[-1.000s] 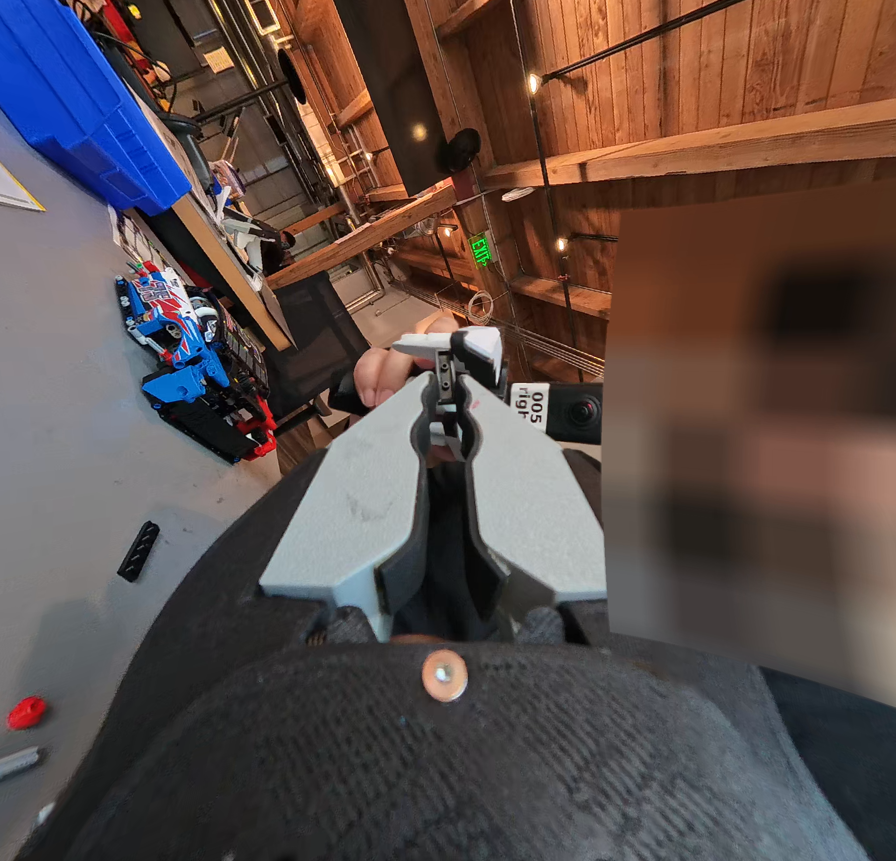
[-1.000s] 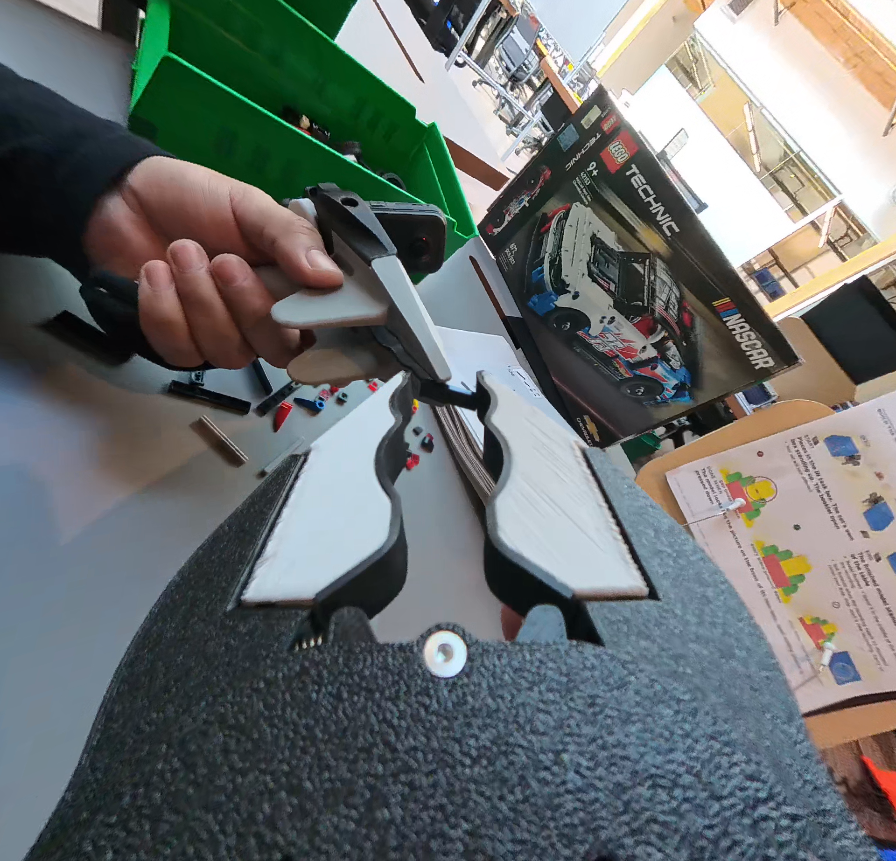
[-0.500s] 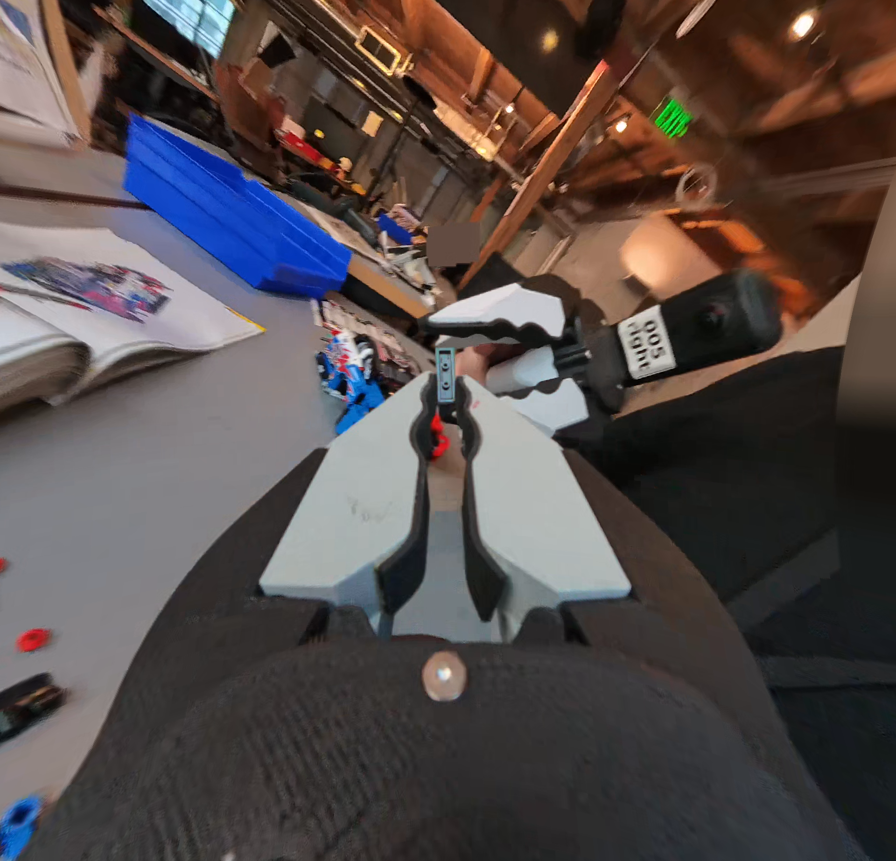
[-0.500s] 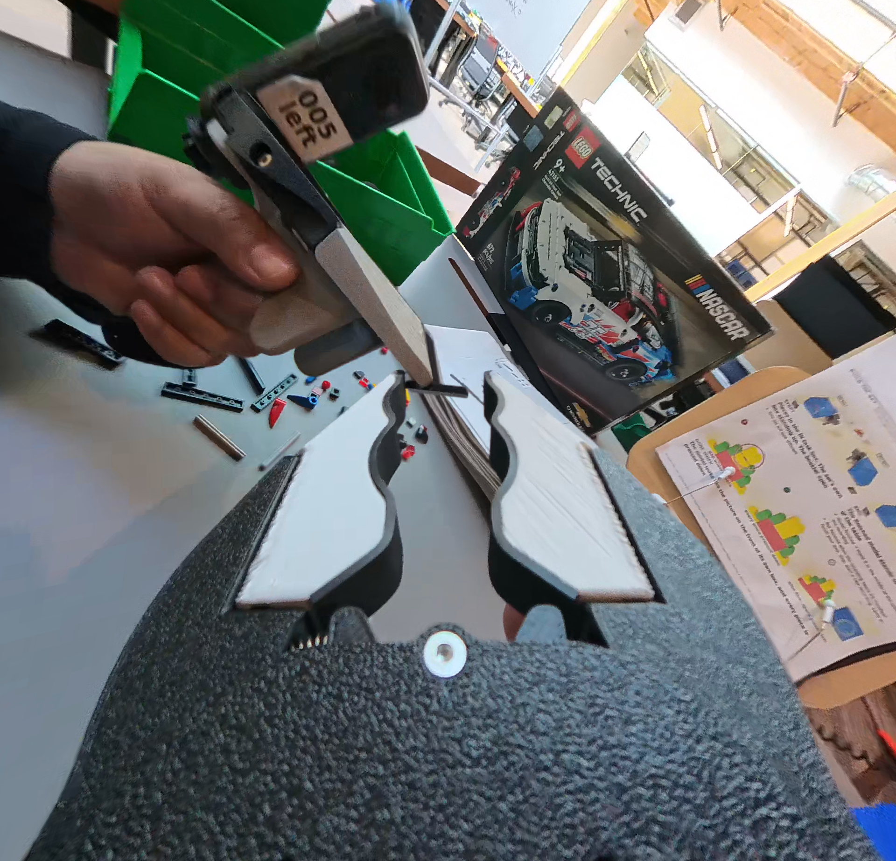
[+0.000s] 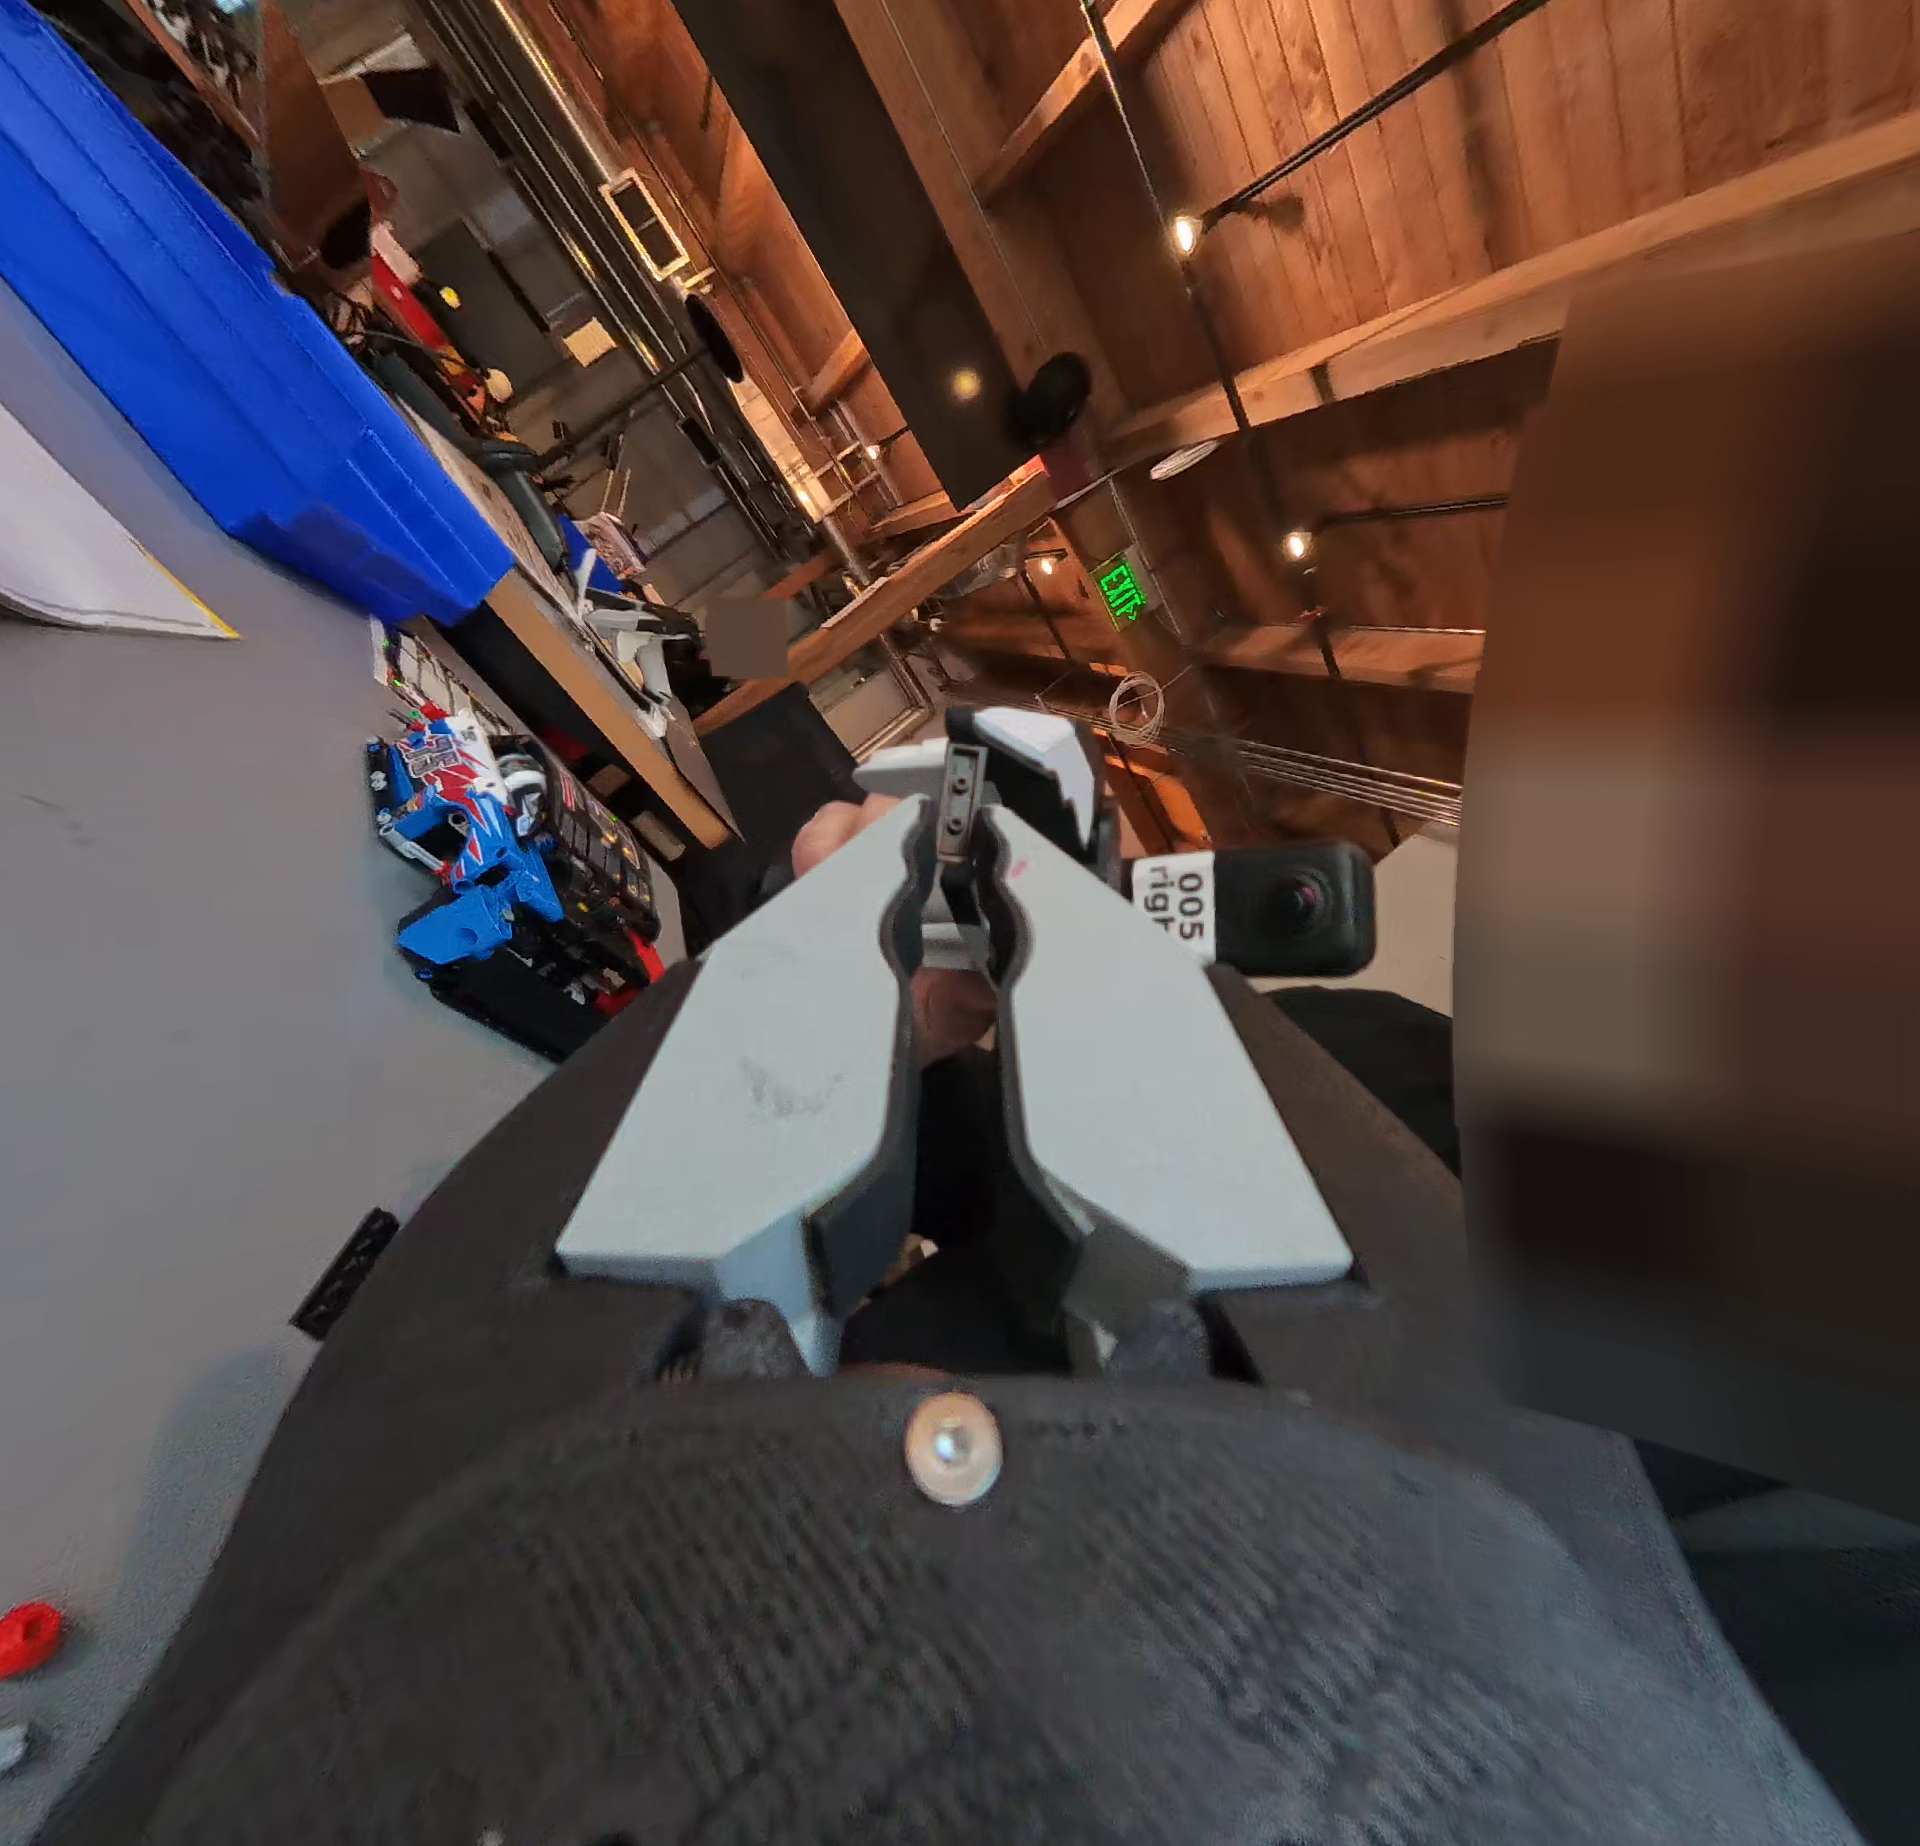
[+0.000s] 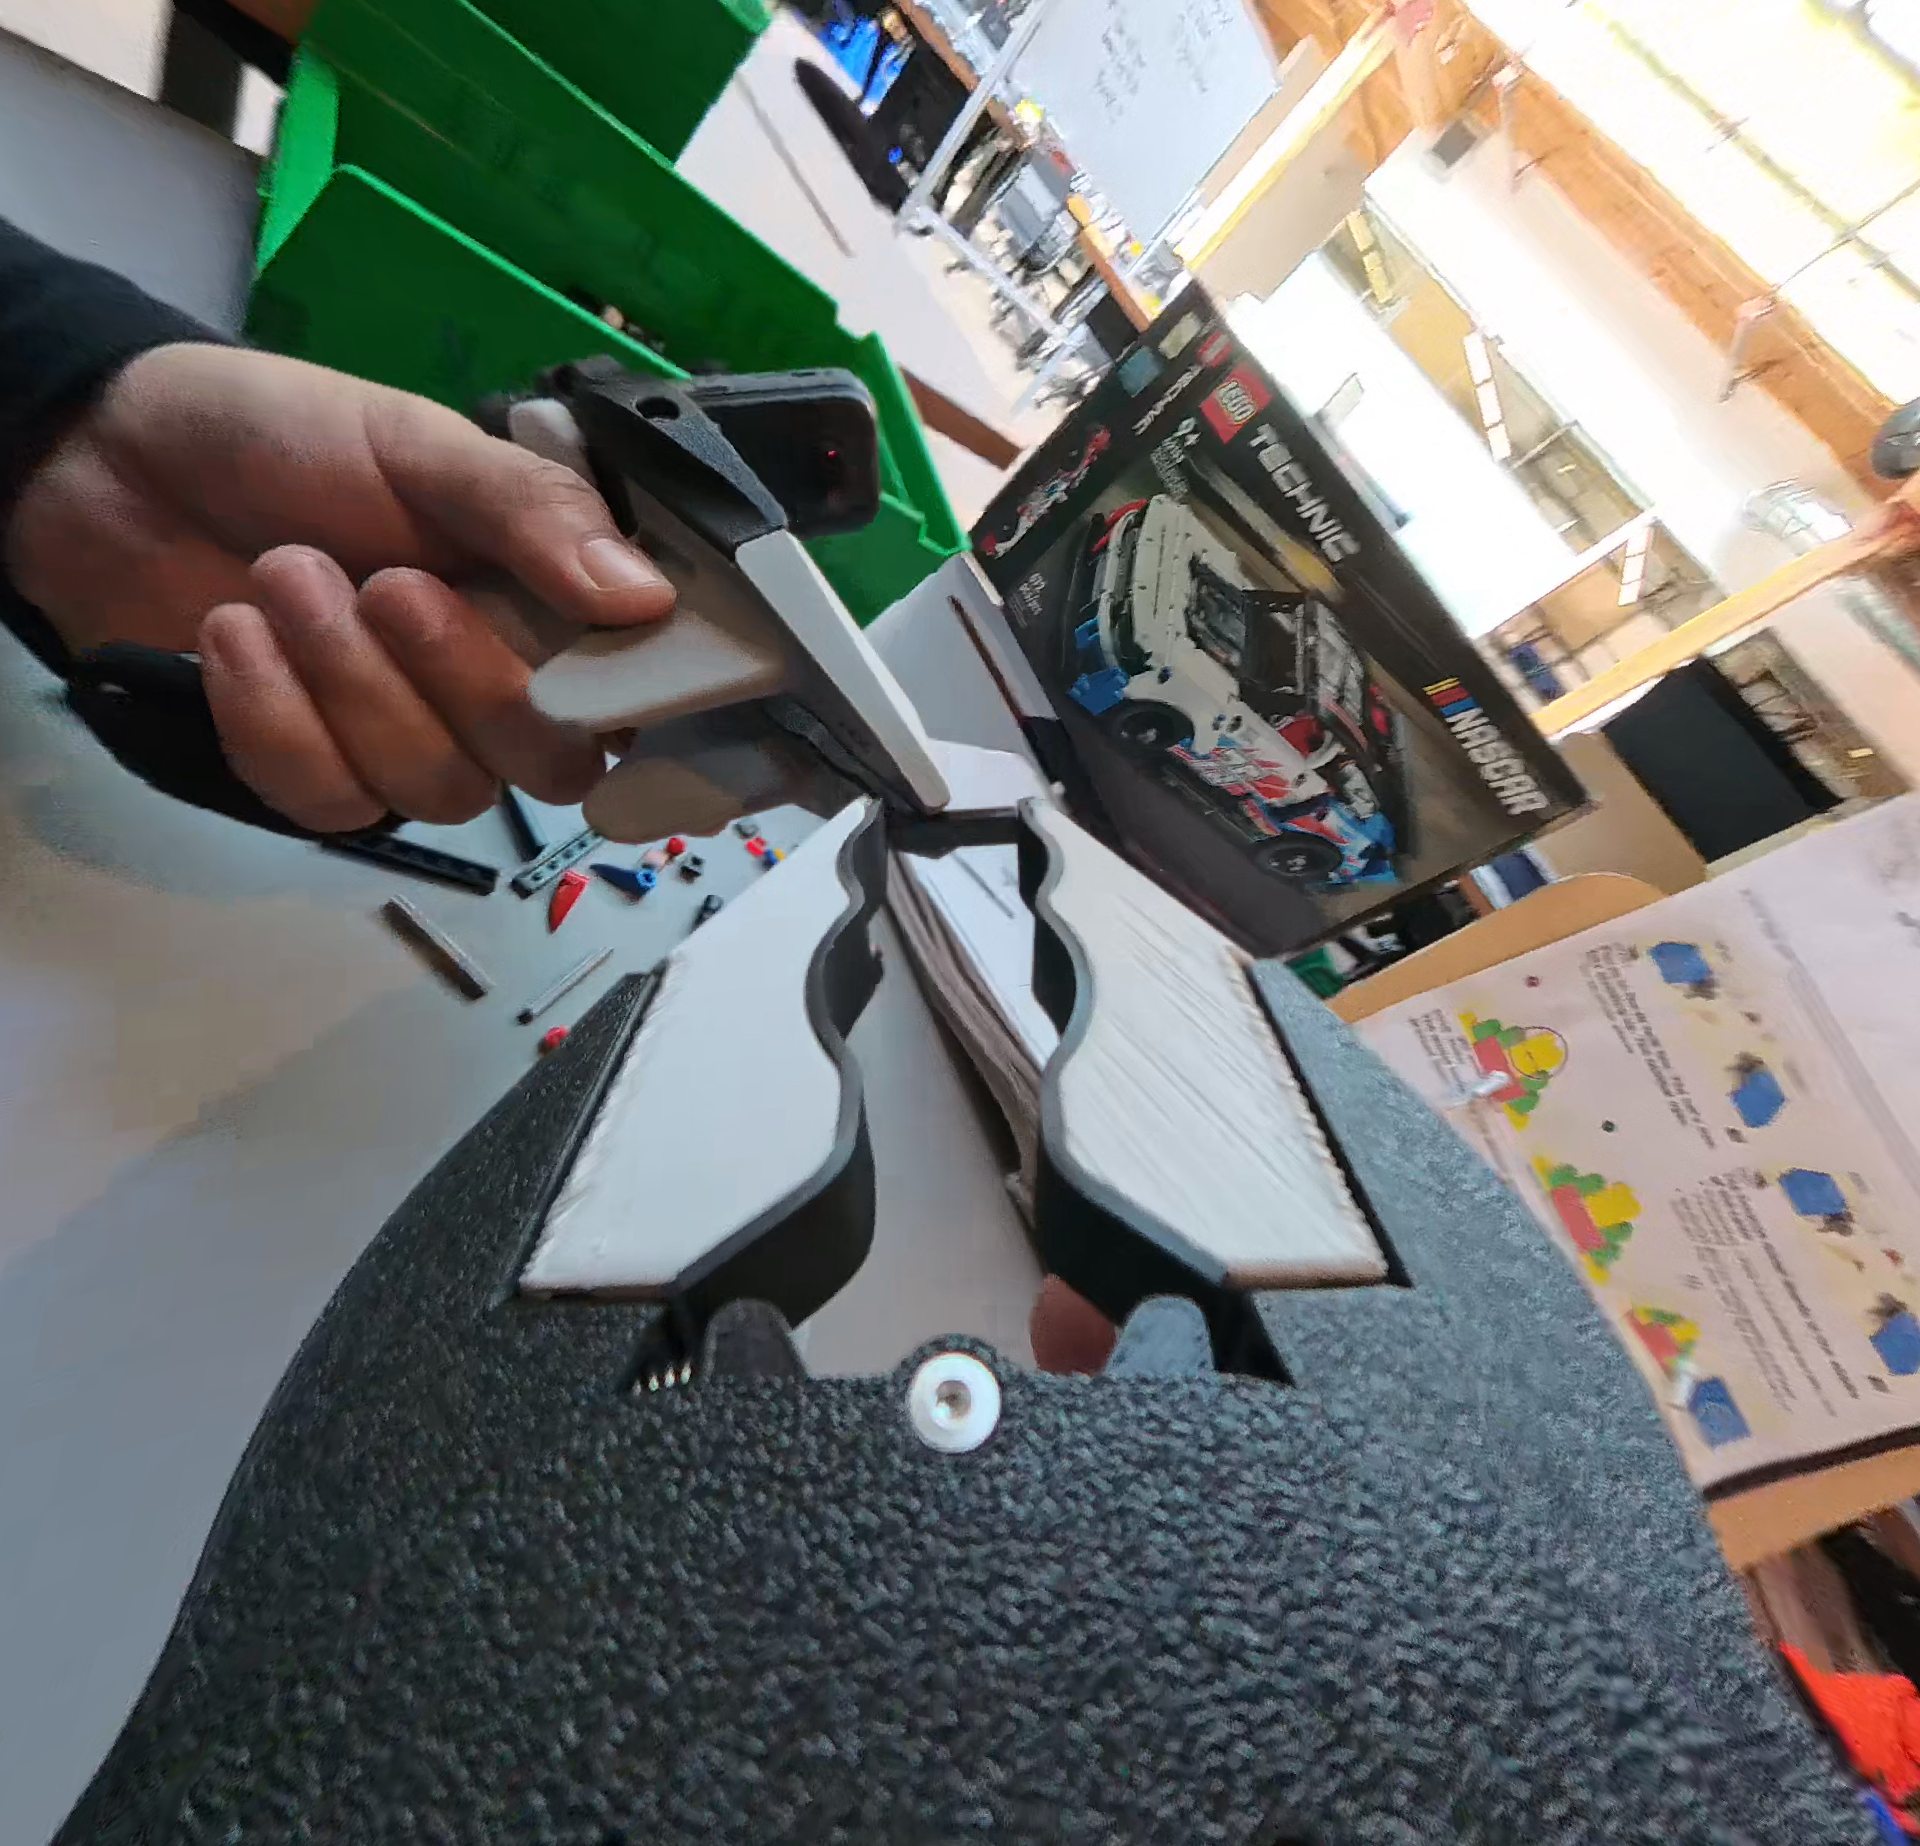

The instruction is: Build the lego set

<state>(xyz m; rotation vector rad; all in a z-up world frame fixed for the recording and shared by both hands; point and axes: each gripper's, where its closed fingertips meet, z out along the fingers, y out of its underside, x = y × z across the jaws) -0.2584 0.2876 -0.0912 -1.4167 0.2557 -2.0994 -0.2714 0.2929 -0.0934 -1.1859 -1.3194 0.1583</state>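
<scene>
- The left gripper (image 5: 958, 828) pinches a small dark grey plate (image 5: 957, 802) at its tips, held in the air above the grey table (image 5: 156, 913); the right gripper (image 6: 951, 822) stands partly spread, and that plate (image 6: 954, 828) spans between its tips.
- Risk, as I judge it: the hand-over is shallow on both sides; a twist or an early release would let the plate fall among the loose pieces (image 6: 582, 887).
- The part-built car (image 5: 499, 861) lies well apart by the table's far edge; a careless sweep could push it off.
- The open booklet (image 6: 987, 965) and the set box (image 6: 1278, 633) crowd the far side; free room lies nearer the person.
</scene>
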